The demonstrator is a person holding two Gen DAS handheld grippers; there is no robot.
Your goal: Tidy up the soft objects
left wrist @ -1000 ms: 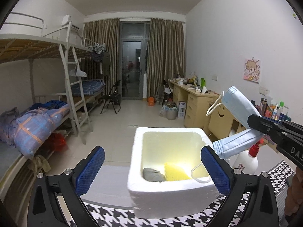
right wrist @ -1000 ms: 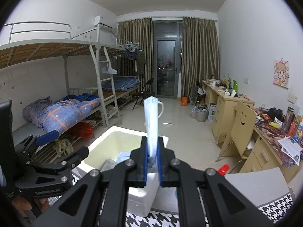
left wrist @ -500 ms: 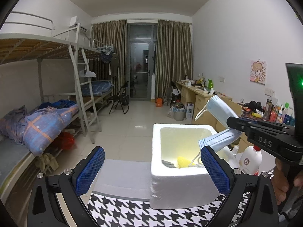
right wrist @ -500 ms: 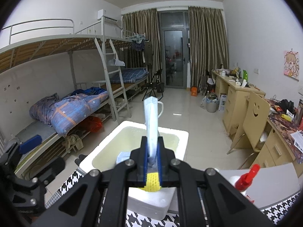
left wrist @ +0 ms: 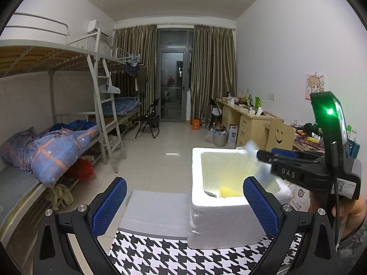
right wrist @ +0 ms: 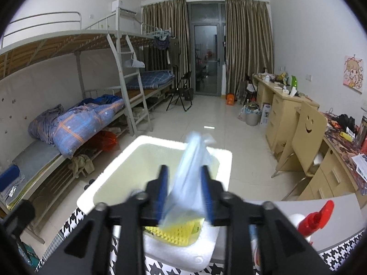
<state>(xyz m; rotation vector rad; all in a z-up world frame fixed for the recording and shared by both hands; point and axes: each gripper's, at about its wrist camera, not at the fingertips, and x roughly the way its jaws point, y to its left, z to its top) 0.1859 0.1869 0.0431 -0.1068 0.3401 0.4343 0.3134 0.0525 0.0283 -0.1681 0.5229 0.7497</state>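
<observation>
A white foam box [left wrist: 195, 183] stands on the houndstooth tablecloth [left wrist: 183, 256]; inside lie a yellow sponge [left wrist: 227, 192] and a grey soft item [left wrist: 209, 193]. My right gripper [right wrist: 184, 183] hovers over the box [right wrist: 110, 183], and its jaws are opening. A light-blue face mask [right wrist: 190, 178], blurred, hangs loose between the blue pads [right wrist: 163, 183] above the sponge [right wrist: 176, 233]. In the left wrist view the right gripper [left wrist: 263, 155] reaches in from the right with the blurred mask [left wrist: 263, 171] below it. My left gripper [left wrist: 184, 183] stands open and empty in front of the box.
A white spray bottle with a red trigger [right wrist: 316, 215] stands right of the box. A grey mat [left wrist: 156, 210] lies left of it. A hand [left wrist: 351, 210] holds the right gripper. Bunk beds line the left wall, desks and a chair the right.
The right gripper sank lower over the box and its jaws parted; the mask, earlier pinched upright, now slips loose and blurred between the pads. The left gripper drifted left, away from the box.
</observation>
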